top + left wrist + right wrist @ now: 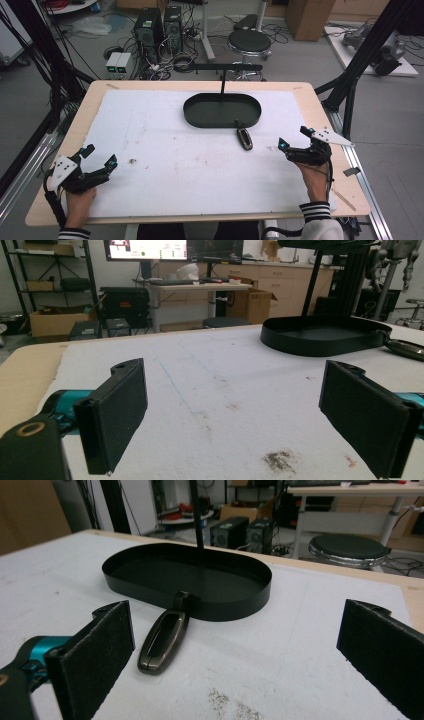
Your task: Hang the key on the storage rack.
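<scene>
A black oval tray [222, 110] with an upright post stands at the back middle of the white mat [165, 165]. Just in front of its rim lies a dark key fob [244, 138], its small end touching the tray wall. My left gripper [101, 154] rests open at the near left corner, with nothing between its pads. My right gripper [293, 137] is open near the right edge, a short way right of the fob. In the right gripper view the key fob [162, 642] lies ahead by the left pad [95, 655], with the tray [220, 607] behind it. The left gripper view shows the tray [320, 347] far right.
A dark smudge [132, 161] marks the mat by the left gripper. The wooden table edge [345, 190] runs close beside the right hand. Beyond the table stand a black stool [249, 41], computer towers [159, 27] and floor cables. Black frame posts [350, 80] flank the table.
</scene>
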Demonstrator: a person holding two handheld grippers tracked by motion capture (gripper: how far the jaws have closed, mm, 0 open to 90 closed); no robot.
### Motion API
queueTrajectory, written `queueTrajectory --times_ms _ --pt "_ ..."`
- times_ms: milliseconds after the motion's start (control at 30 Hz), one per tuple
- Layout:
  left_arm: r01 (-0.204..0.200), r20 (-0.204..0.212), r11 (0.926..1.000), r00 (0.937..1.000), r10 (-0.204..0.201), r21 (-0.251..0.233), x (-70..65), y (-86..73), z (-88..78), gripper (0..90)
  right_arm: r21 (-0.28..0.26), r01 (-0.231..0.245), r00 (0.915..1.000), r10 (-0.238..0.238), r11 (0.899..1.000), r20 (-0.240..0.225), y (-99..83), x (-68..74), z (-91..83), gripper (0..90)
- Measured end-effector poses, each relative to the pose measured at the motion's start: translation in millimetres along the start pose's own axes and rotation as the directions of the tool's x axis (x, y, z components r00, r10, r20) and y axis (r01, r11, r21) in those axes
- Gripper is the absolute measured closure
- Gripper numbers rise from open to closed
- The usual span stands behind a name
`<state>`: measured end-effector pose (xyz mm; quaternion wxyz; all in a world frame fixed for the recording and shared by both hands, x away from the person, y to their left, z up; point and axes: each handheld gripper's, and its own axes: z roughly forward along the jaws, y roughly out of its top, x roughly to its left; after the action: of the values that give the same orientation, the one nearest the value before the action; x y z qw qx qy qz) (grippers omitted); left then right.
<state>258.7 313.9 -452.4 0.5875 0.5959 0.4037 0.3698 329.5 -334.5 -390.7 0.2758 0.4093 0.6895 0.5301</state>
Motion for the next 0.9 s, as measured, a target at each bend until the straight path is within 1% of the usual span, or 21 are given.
queueTrajectory --times_ms 133,233,300,433,500,533,567,600,633,667,700,733,767,800,833,867,900 --pt "0.0 0.0 1.0 1.0 0.0 0.0 0.0 0.0 0.0 12.5 0.054 0.017 0.9997 -0.016 0.998 -0.02 16.5 1.8 10.4 0.9" --pt "-0.001 0.001 1.0 1.0 0.001 -0.002 -0.2 -0.1 -0.3 12.5 0.095 0.037 0.9986 -0.033 0.995 -0.042 28.0 3.7 18.5 0.9" --pt "-0.002 -0.002 1.0 1.0 0.002 -0.005 -0.5 -0.2 -0.5 12.5 0.103 0.041 0.9981 -0.036 0.994 -0.05 31.2 4.5 21.2 0.9" --pt "0.0 -0.001 1.0 1.0 0.0 -0.005 -0.3 -0.2 -0.5 12.5 0.143 0.061 0.9969 -0.053 0.988 -0.057 43.1 7.5 29.9 0.9" --pt "-0.001 0.0 1.0 1.0 0.001 -0.005 -0.3 -0.2 -0.4 12.5 0.162 0.059 0.9967 -0.049 0.985 -0.065 47.4 8.5 33.8 0.9" --pt "-0.001 0.001 1.0 1.0 0.001 -0.003 -0.2 -0.2 -0.3 12.5 0.196 0.062 0.9959 -0.048 0.979 -0.077 52.4 10.1 39.1 0.9" --pt "-0.002 0.001 1.0 1.0 0.002 -0.002 -0.2 -0.1 -0.3 12.5 0.196 0.062 0.9959 -0.048 0.979 -0.077 52.4 10.1 39.1 0.9" --pt "-0.003 0.001 1.0 1.0 0.003 -0.001 -0.1 -0.1 -0.3 12.5 0.221 0.073 0.9948 -0.056 0.973 -0.086 56.5 12.2 45.2 0.9" --pt "-0.002 0.001 1.0 1.0 0.002 -0.001 0.0 -0.1 -0.2 12.5 0.221 0.073 0.9948 -0.056 0.973 -0.086 56.5 12.2 45.2 0.9" --pt "0.0 0.0 1.0 1.0 0.0 0.0 0.1 0.0 -0.1 12.5 0.255 0.088 0.9927 -0.064 0.963 -0.102 60.5 13.7 52.5 0.9" --pt "0.002 0.001 1.0 1.0 -0.002 0.0 0.1 0.0 0.2 12.5 0.255 0.088 0.9927 -0.064 0.963 -0.102 60.5 13.7 52.5 0.9" --pt "0.002 0.001 1.0 1.0 -0.002 0.0 0.1 0.0 0.2 12.5 0.299 0.111 0.9906 -0.081 0.948 -0.11 63.8 15.8 60.1 0.9" --pt "0.002 0.001 1.0 1.0 -0.002 0.001 0.1 0.0 0.2 12.5 0.299 0.111 0.9906 -0.081 0.948 -0.11 63.8 15.8 60.1 0.9" --pt "0.003 0.001 1.0 1.0 -0.003 0.001 0.1 0.1 0.4 12.5 0.33 0.126 0.9882 -0.089 0.935 -0.125 66.6 18.5 68.2 0.9" --pt "0.002 0.001 1.0 1.0 -0.002 0.005 0.3 0.1 0.4 12.5 0.33 0.126 0.9882 -0.089 0.935 -0.125 66.6 18.5 68.2 0.9" --pt "0.002 0.001 1.0 1.0 -0.002 0.006 0.3 0.2 0.4 12.5 0.367 0.13 0.9869 -0.085 0.921 -0.138 68.5 21.6 76.3 0.9" --pt "0.001 0.0 1.0 1.0 -0.001 0.006 0.2 0.2 0.5 12.5 0.367 0.13 0.9869 -0.085 0.921 -0.138 68.5 21.6 76.3 0.9"
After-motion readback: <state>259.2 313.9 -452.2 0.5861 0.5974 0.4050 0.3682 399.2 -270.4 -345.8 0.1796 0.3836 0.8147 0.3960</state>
